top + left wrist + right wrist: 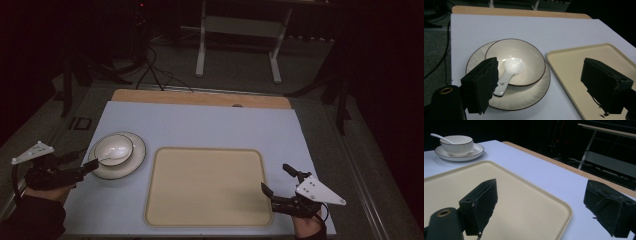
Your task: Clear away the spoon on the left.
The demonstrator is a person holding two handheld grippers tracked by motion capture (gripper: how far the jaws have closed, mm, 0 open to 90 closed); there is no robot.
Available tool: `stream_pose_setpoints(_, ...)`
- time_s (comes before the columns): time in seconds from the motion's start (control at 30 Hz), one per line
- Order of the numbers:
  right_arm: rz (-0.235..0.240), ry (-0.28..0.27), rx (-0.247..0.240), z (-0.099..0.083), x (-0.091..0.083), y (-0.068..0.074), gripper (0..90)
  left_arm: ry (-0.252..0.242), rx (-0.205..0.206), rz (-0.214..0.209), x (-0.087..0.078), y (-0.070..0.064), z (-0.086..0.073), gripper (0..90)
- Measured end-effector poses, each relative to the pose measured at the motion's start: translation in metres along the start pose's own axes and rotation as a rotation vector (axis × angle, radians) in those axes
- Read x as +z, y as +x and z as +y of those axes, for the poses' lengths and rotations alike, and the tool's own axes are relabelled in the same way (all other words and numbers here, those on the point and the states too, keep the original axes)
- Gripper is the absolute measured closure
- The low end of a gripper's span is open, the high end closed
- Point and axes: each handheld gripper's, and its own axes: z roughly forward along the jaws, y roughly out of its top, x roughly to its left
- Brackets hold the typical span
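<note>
A white bowl [114, 148] with a white spoon [111, 155] in it stands on a dark-rimmed plate [138, 158] at the table's left. A beige tray [207, 187], bare, lies in the middle. My left gripper [86, 169] is open at the plate's left rim; in the left gripper view its jaws straddle the plate [524, 98], bowl [524, 53] and spoon [511, 67], with the tray [579, 60] on the right. My right gripper [275, 178] is open over the tray's right edge, one jaw above the tray [519, 202]. Far off stands the bowl [457, 144].
The pale blue table top [210, 125] has a wooden strip [200, 98] along its far edge. Beyond it are the white legs of a frame [201, 50] and cables [150, 70] on the dark floor. Bare table runs behind and to the right of the tray.
</note>
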Motion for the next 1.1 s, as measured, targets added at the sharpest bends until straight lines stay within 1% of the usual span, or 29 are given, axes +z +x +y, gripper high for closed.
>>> stream_pose_setpoints(0.13, 0.001, 0.000, -0.004, 0.000, 0.000, 0.001, 11.9, 0.013, -0.027, 0.004, 0.004, 0.008, -0.004, 15.1)
stream_pose_setpoints(0.17, 0.002, 0.002, -0.003, 0.000, 0.000, 0.001, 11.9, 0.017, -0.040, 0.004, 0.005, 0.010, -0.005, 15.4)
stream_pose_setpoints(0.2, 0.002, 0.002, -0.003, 0.000, 0.000, 0.001, 11.9, 0.018, -0.058, -0.010, 0.006, 0.013, -0.006, 15.6)
stream_pose_setpoints(0.27, 0.004, 0.002, -0.005, 0.000, 0.001, 0.001, 11.9, 0.025, -0.069, -0.002, 0.008, 0.017, -0.008, 15.6)
stream_pose_setpoints(0.33, 0.004, 0.003, -0.006, 0.000, 0.001, 0.001, 11.9, 0.028, -0.093, -0.009, 0.010, 0.020, -0.009, 15.6)
stream_pose_setpoints(0.4, 0.006, 0.004, -0.005, 0.000, 0.001, 0.001, 11.9, 0.034, -0.105, -0.008, 0.012, 0.024, -0.011, 15.7)
stream_pose_setpoints(0.47, 0.006, 0.006, -0.006, 0.000, 0.001, 0.001, 11.9, 0.040, -0.120, 0.003, 0.016, 0.027, -0.012, 15.6)
stream_pose_setpoints(0.5, 0.006, 0.006, -0.006, 0.000, 0.001, 0.001, 11.9, 0.040, -0.120, 0.003, 0.016, 0.027, -0.012, 15.7)
stream_pose_setpoints(0.53, 0.008, 0.008, -0.005, 0.000, 0.001, 0.001, 11.9, 0.039, -0.150, 0.005, 0.018, 0.031, -0.014, 18.8)
stream_pose_setpoints(0.6, 0.008, 0.008, -0.006, 0.000, 0.001, 0.001, 11.9, 0.041, -0.183, 0.016, 0.021, 0.035, -0.015, 21.0)
stream_pose_setpoints(0.63, 0.008, 0.009, -0.006, 0.000, 0.001, 0.001, 11.9, 0.044, -0.192, 0.015, 0.022, 0.037, -0.016, 23.2)
stream_pose_setpoints(0.67, 0.008, 0.009, -0.006, 0.000, 0.001, 0.001, 11.9, 0.044, -0.192, 0.015, 0.022, 0.037, -0.016, 23.7)
stream_pose_setpoints(0.7, 0.008, 0.009, -0.007, 0.000, 0.001, 0.002, 11.9, 0.049, -0.217, 0.018, 0.024, 0.041, -0.018, 25.5)
stream_pose_setpoints(0.73, 0.009, 0.009, -0.007, -0.001, 0.001, 0.002, 11.9, 0.055, -0.227, 0.015, 0.025, 0.043, -0.019, 27.2)
stream_pose_setpoints(0.77, 0.009, 0.009, -0.007, -0.001, 0.001, 0.002, 12.0, 0.058, -0.235, 0.022, 0.026, 0.045, -0.020, 27.7)
stream_pose_setpoints(0.8, 0.009, 0.009, -0.007, -0.001, 0.001, 0.002, 12.0, 0.058, -0.235, 0.022, 0.026, 0.045, -0.020, 29.4)
stream_pose_setpoints(0.87, 0.009, 0.009, -0.008, -0.001, 0.002, 0.002, 11.9, 0.058, -0.248, 0.025, 0.028, 0.048, -0.023, 30.2)
stream_pose_setpoints(0.9, 0.010, 0.010, -0.010, -0.001, 0.002, 0.002, 11.9, 0.063, -0.275, 0.020, 0.029, 0.050, -0.025, 33.3)
stream_pose_setpoints(0.97, 0.009, 0.011, -0.011, -0.001, 0.002, 0.002, 11.9, 0.067, -0.283, 0.016, 0.030, 0.052, -0.026, 33.8)
stream_pose_setpoints(1.0, 0.010, 0.011, -0.011, -0.001, 0.002, 0.002, 11.9, 0.075, -0.300, 0.003, 0.032, 0.055, -0.027, 35.1)
stream_pose_setpoints(1.03, 0.010, 0.011, -0.012, -0.001, 0.002, 0.002, 11.9, 0.075, -0.300, 0.003, 0.032, 0.055, -0.027, 35.8)
stream_pose_setpoints(1.07, 0.010, 0.011, -0.012, -0.001, 0.002, 0.002, 12.0, 0.081, -0.311, -0.013, 0.033, 0.057, -0.028, 37.7)
stream_pose_setpoints(1.1, 0.010, 0.011, -0.012, -0.001, 0.002, 0.002, 11.9, 0.087, -0.305, -0.009, 0.034, 0.057, -0.028, 39.6)
